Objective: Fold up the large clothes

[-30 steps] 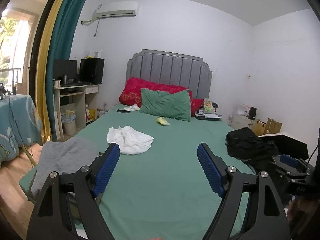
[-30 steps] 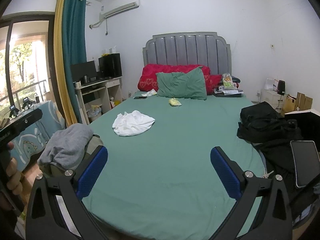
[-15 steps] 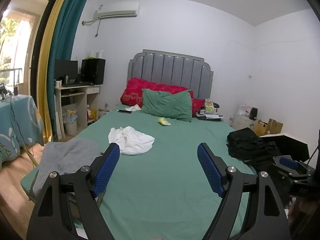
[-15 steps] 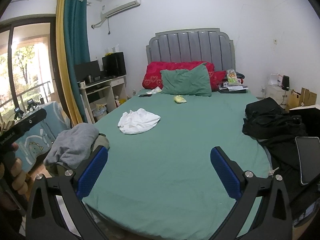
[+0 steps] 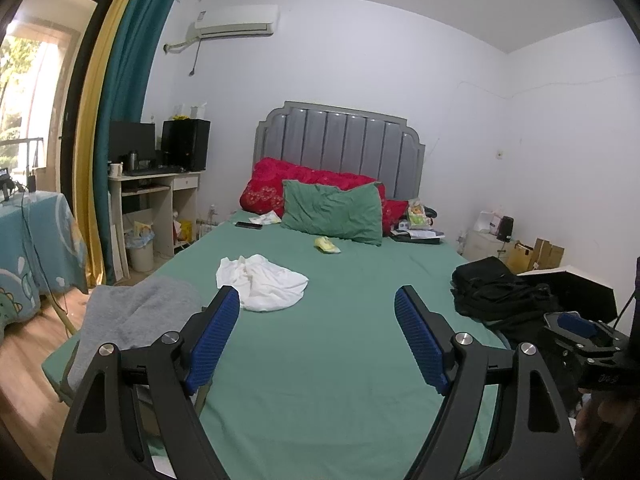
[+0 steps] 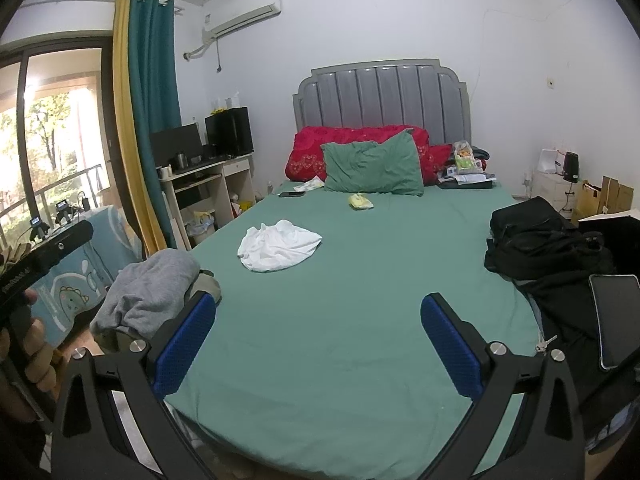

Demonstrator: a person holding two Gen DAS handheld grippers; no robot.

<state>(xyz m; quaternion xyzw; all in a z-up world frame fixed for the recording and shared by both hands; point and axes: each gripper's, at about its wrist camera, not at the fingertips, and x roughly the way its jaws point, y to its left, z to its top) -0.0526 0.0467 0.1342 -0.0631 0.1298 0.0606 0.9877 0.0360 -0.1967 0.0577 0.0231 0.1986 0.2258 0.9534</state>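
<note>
A crumpled white garment [image 5: 262, 288] [image 6: 278, 250] lies on the green bed sheet [image 5: 340, 340] [image 6: 360, 300], left of the middle. A grey garment [image 5: 132, 320] [image 6: 152, 292] is heaped on the bed's near left corner. My left gripper [image 5: 318, 300] hovers open above the sheet near the foot of the bed, nothing between its blue pads [image 5: 212, 336]. My right gripper [image 6: 318, 308] is open too, with its blue pads [image 6: 182, 346] wide apart and empty. Both stand well short of the white garment.
A black bag and dark clothes [image 5: 496, 292] [image 6: 544, 244] sit on the bed's right edge, with a phone [image 6: 614, 320] beside them. Green pillow [image 5: 332, 212] and red bedding [image 6: 360, 140] lie at the headboard. A desk [image 5: 156, 196] stands left. A hand [image 6: 24, 344] holds the other gripper's handle.
Both views have shifted slightly, the right one drifting so the bed sits a little further right and lower. The garments have not moved; both grippers stay open.
</note>
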